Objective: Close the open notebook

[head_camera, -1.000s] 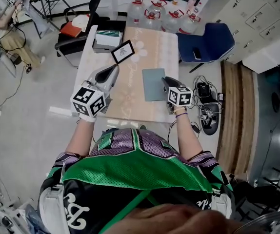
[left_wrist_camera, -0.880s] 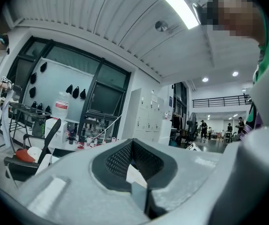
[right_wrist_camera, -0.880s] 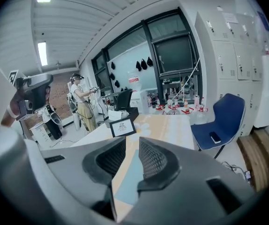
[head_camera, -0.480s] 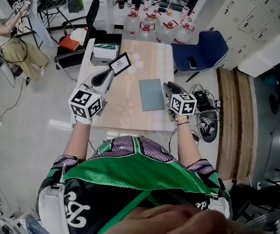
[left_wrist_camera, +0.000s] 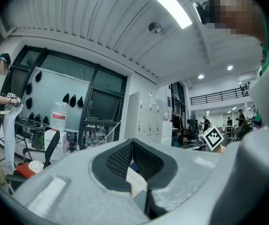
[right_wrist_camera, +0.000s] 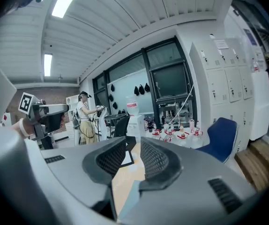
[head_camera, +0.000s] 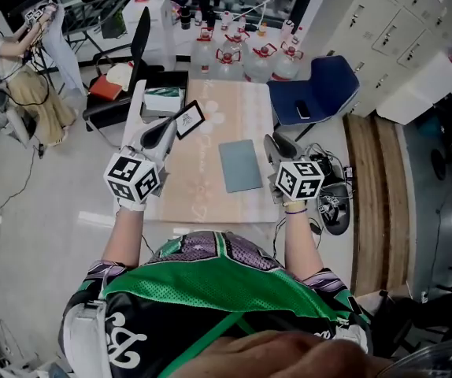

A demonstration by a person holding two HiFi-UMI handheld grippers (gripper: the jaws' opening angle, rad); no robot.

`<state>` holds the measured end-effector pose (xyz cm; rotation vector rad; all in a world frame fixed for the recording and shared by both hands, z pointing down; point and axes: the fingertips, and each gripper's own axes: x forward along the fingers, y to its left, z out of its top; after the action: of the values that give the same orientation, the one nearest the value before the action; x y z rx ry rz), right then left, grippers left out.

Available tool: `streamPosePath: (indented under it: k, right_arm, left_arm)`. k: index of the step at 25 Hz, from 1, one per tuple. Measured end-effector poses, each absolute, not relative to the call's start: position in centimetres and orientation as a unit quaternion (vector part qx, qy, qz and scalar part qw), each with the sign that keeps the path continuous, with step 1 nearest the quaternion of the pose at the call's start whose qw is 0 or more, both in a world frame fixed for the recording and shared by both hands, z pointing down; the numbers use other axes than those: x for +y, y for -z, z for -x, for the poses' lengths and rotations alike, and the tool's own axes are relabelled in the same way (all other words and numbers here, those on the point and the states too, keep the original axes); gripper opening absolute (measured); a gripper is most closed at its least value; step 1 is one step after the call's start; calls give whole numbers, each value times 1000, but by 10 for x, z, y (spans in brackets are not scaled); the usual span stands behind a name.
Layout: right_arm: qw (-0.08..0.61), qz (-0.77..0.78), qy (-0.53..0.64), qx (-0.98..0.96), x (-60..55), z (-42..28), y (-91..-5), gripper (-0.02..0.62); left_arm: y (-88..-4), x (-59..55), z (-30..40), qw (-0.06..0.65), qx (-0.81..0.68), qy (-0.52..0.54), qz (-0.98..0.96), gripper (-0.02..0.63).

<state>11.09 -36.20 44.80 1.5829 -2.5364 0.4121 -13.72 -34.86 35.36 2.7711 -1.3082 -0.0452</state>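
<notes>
A grey-blue notebook (head_camera: 240, 165) lies closed and flat on the right half of the pale table (head_camera: 202, 199). My right gripper (head_camera: 273, 142) is held up just right of the notebook and clear of it. Its jaws stand apart with nothing between them (right_wrist_camera: 133, 146). My left gripper (head_camera: 167, 126) hovers over the table's left edge, far from the notebook. Its jaw tips meet and hold nothing (left_wrist_camera: 132, 142).
A black-framed picture (head_camera: 189, 119) stands on the table behind the left gripper, with a box (head_camera: 163, 101) in the far left corner. A blue chair (head_camera: 324, 85) and water bottles (head_camera: 242, 57) stand beyond the table, a black office chair (head_camera: 131, 61) at far left. Cables and shoes (head_camera: 332, 199) lie on the floor at right.
Both grippers have risen. The right one lifted away from the notebook's right edge, more than the left. The notebook stays closed and has not moved.
</notes>
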Motion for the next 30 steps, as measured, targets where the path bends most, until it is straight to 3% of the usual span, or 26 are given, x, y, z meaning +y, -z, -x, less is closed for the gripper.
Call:
streamPosePath:
  k: [16,30]
  right_arm:
    - [2,-575,-16,-818,-347,-122,-352,84]
    - [-13,-569,-4,-822,-348,-114,-342,65]
  left_arm:
    - [-328,-353,147,15,-440,38,-897,17]
    - [-333,-351,160,12,-458,41,-888,17]
